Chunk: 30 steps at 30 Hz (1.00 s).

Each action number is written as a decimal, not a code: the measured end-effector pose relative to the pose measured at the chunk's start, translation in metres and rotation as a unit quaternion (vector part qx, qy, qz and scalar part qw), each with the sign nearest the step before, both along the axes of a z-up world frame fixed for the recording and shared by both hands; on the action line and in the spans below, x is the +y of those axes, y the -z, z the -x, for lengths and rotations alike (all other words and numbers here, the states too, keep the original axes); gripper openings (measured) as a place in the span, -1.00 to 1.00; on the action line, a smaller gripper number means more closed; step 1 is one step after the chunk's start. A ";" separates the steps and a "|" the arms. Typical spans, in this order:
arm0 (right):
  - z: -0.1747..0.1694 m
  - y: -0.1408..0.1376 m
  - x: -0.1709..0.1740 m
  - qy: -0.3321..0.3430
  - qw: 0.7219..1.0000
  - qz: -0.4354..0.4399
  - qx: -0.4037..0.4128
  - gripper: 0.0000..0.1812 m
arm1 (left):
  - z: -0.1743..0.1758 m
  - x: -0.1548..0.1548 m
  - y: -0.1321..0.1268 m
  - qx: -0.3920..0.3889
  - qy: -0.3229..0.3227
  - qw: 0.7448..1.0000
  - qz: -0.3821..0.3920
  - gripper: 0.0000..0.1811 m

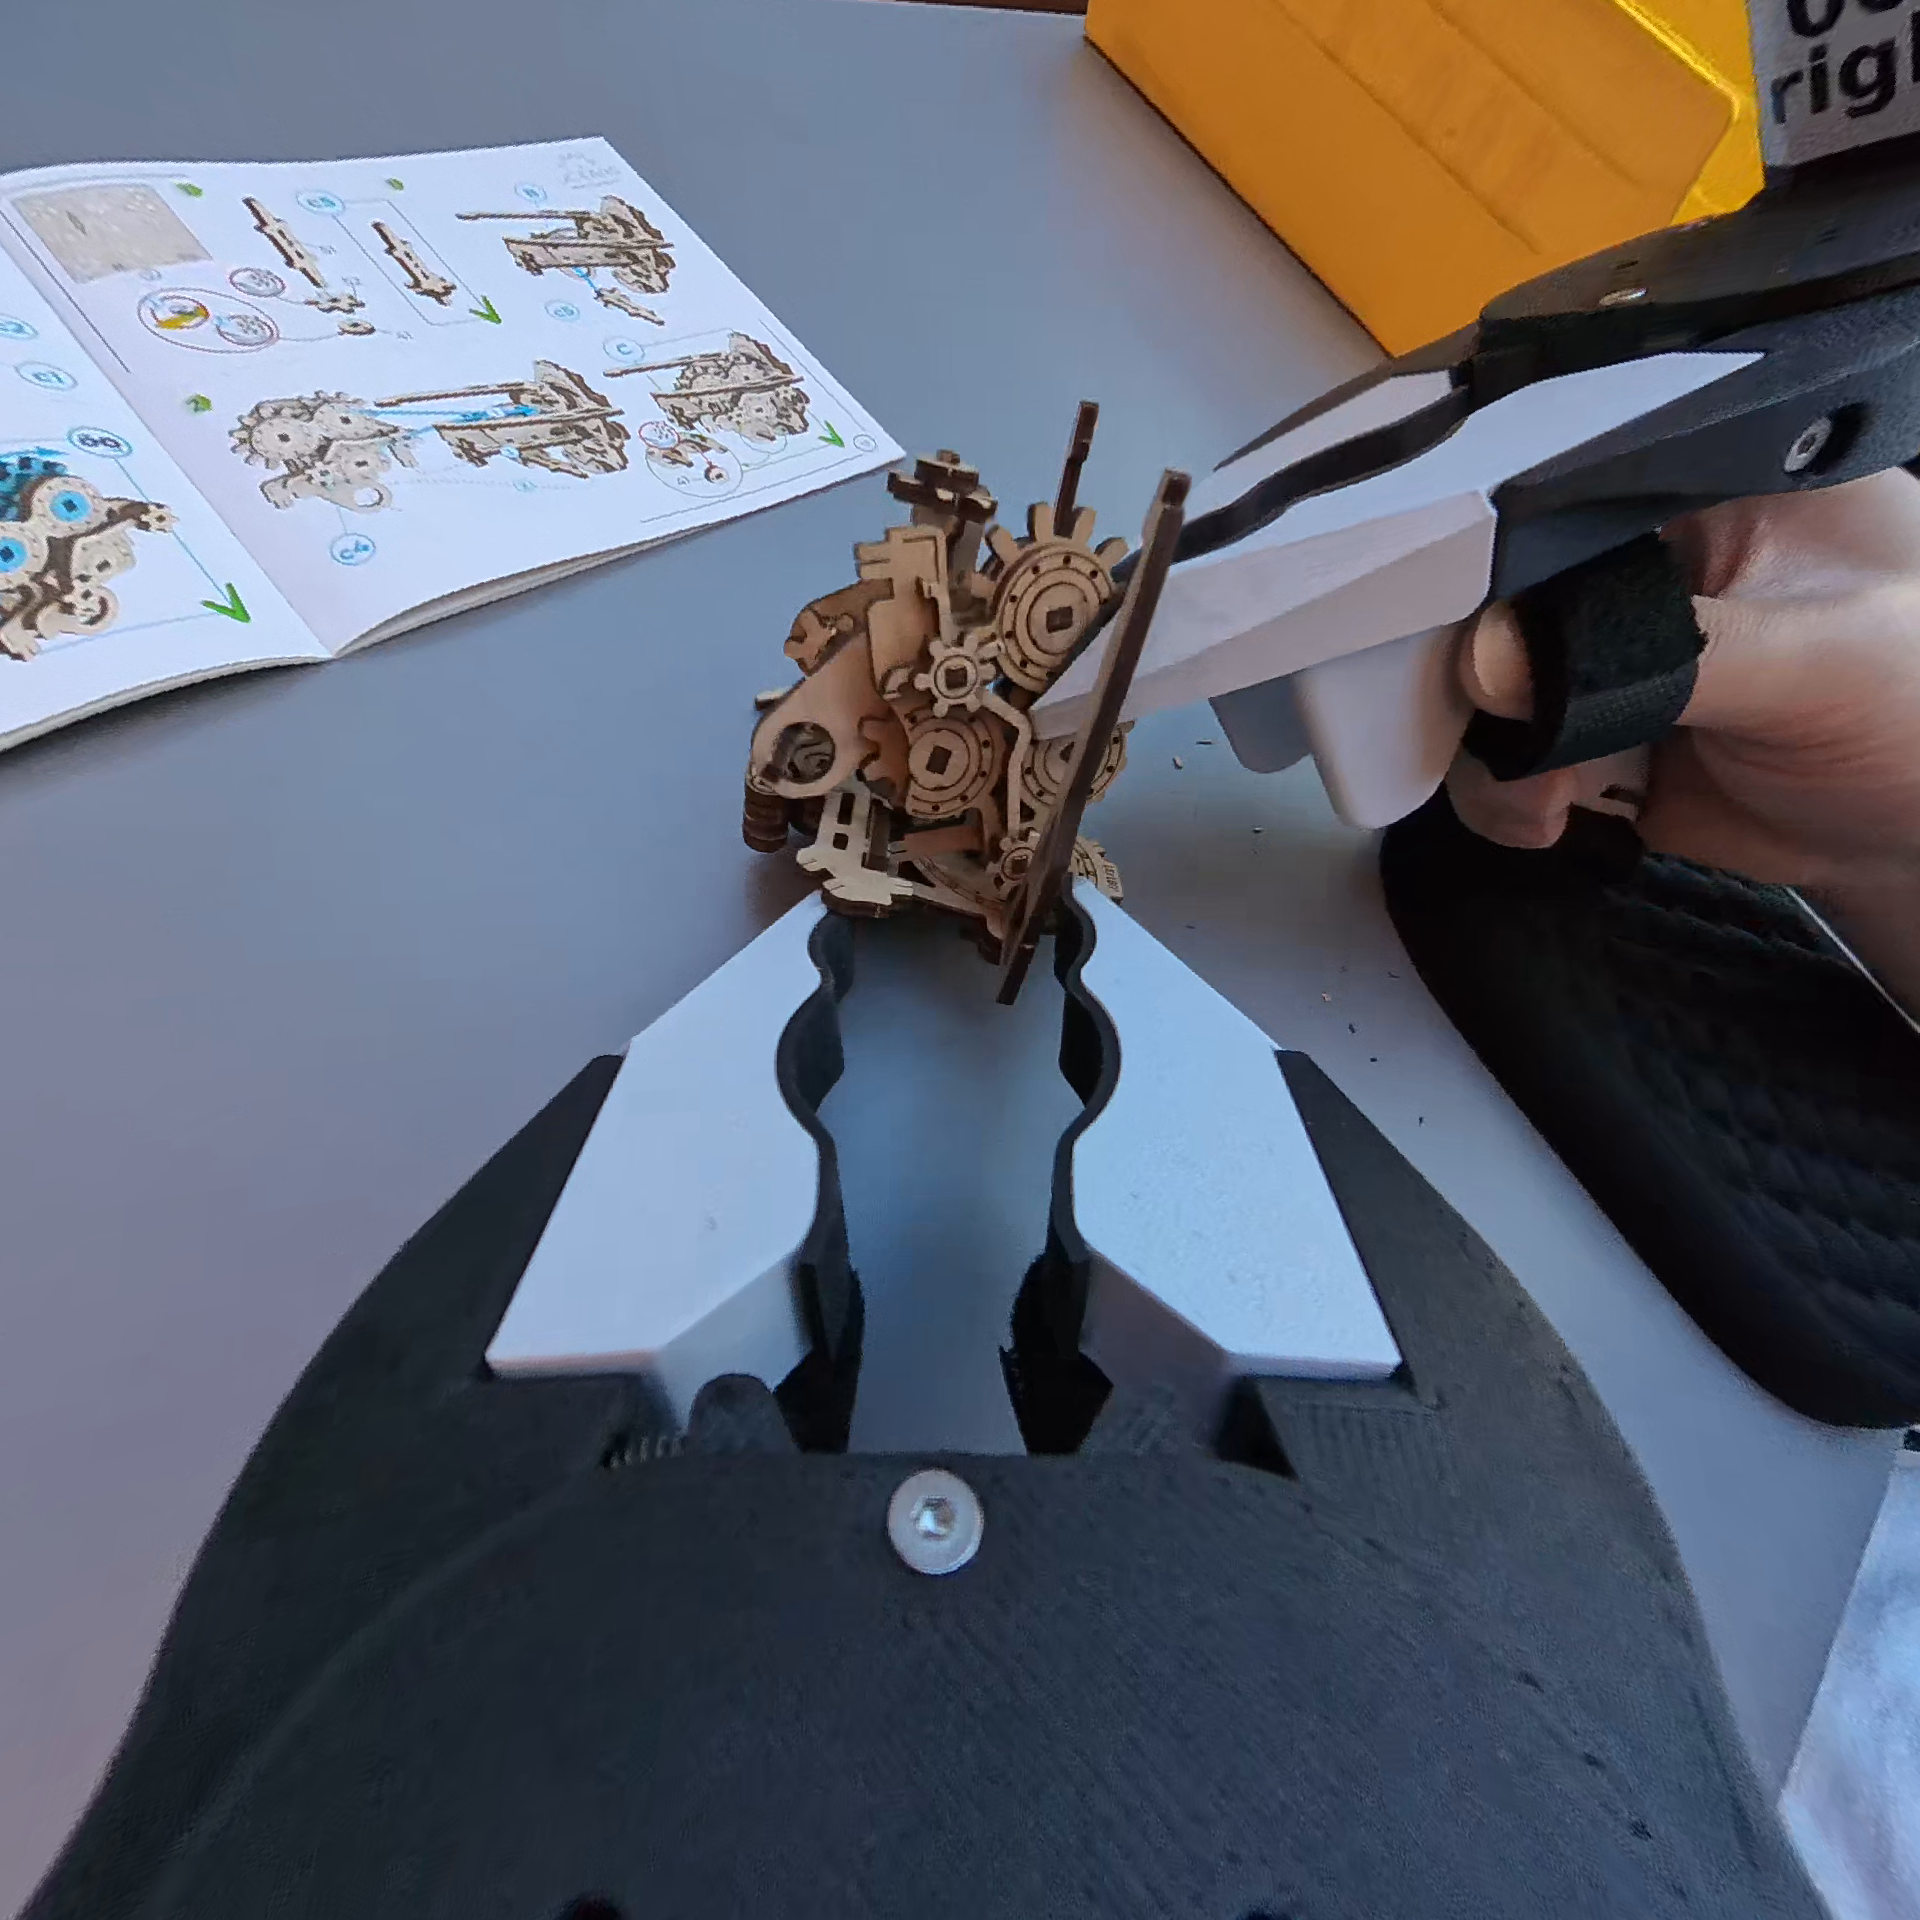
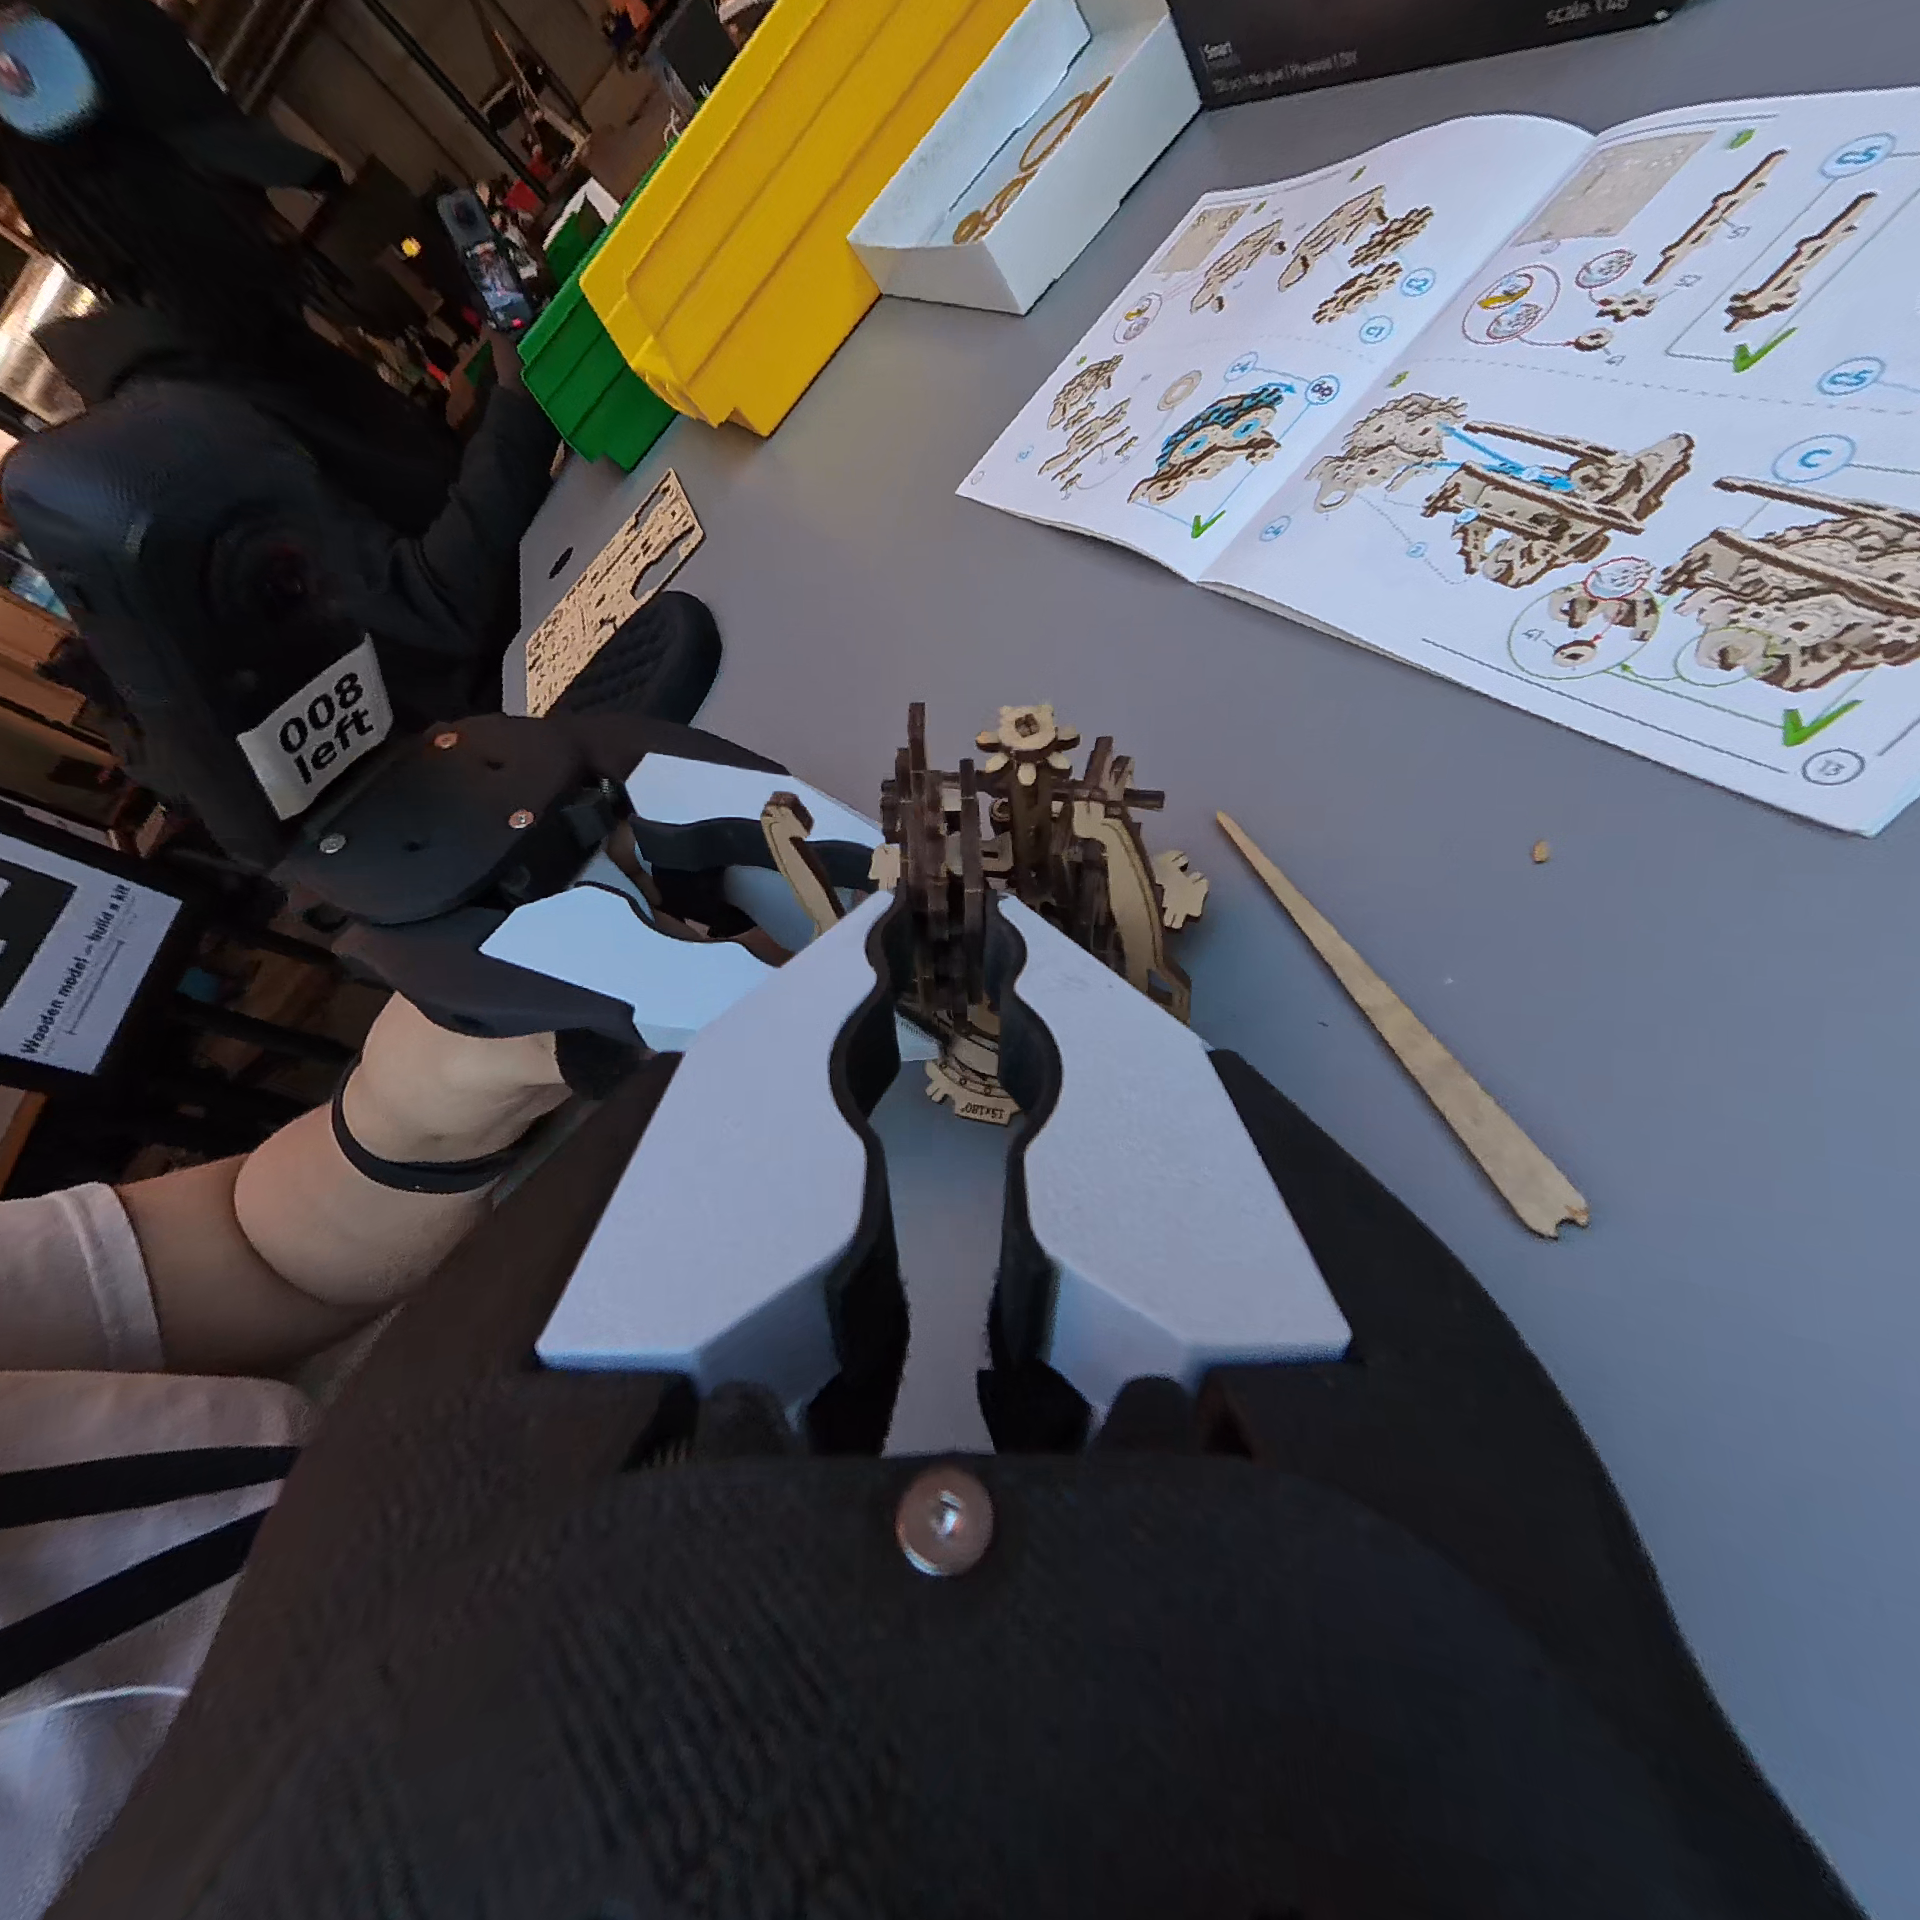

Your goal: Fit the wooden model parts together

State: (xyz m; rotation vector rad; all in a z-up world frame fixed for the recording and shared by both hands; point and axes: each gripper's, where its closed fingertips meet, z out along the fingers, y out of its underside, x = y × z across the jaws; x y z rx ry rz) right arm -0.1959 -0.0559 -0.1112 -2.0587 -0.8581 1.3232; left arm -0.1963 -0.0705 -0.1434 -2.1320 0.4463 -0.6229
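A partly built wooden model (image 1: 935,707) of gears and plates stands on the grey table (image 1: 520,935), held between both grippers. My left gripper (image 1: 951,914) has its fingertips against the model's lower end. My right gripper (image 2: 948,920) is shut on the stacked gear plates of the model (image 2: 1023,831). In the left wrist view the right gripper (image 1: 1132,592) comes in from the right beside a thin dark-edged plate (image 1: 1101,727) on the model's side. In the right wrist view the left gripper (image 2: 821,894) comes in from the left.
An open instruction booklet (image 1: 416,364) lies behind the model. A loose wooden stick (image 2: 1392,1018) lies to its right. Yellow bins (image 2: 769,239), a white box (image 2: 1039,187), a punched wooden sheet (image 2: 603,592) and a black mesh item (image 1: 1683,1122) sit around. A person's hand (image 1: 1787,707) holds the right gripper. About 8 cm separates my right fingertips from the loose wooden stick (image 2: 1392,1018).
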 end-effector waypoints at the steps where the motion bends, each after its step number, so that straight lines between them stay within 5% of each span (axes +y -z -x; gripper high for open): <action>1: 0.000 0.001 0.000 -0.004 1.000 -0.002 -0.008 -0.89 | 0.000 0.000 0.000 -0.006 0.000 1.000 0.004 -0.59; 30: 0.003 0.011 -0.008 -0.019 0.998 -0.020 -0.051 -0.89 | 0.001 0.002 0.000 -0.024 -0.013 1.000 0.015 -0.62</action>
